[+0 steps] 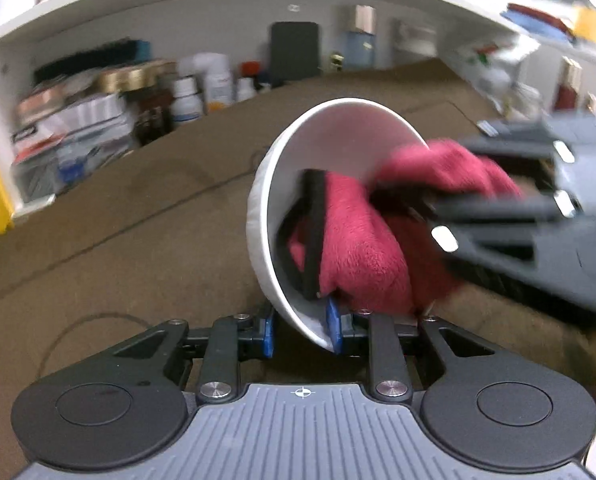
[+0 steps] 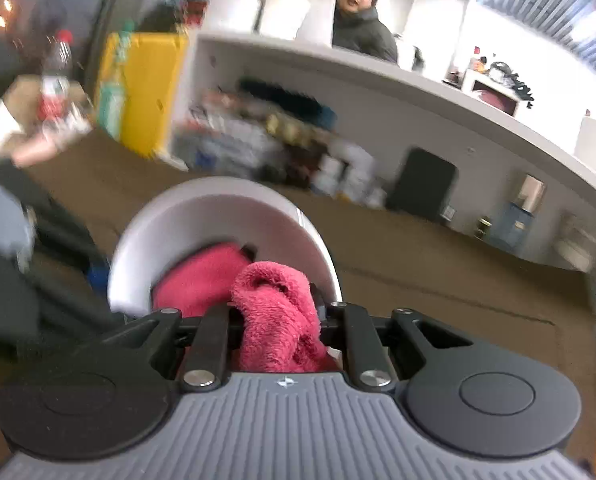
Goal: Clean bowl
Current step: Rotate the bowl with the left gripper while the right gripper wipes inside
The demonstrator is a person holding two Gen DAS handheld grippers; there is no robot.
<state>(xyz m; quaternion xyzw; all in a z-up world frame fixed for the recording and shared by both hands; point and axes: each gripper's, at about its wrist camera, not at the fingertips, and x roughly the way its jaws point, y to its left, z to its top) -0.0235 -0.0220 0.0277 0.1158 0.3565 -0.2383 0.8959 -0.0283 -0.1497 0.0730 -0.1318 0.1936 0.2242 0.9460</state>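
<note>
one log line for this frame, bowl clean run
phase: wiping | left gripper: shut on white bowl rim, bowl tilted, off table | right gripper: shut on red cloth, cloth inside bowl

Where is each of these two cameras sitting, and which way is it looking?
Left wrist view: sits on the left claw, looking along its fingers, which pinch the tilted white bowl; the right claw enters from the right.
Right wrist view: sits on the right claw, looking into the bowl over the red cloth it grips.
Shared: bowl, cloth, brown table, shelf clutter.
</note>
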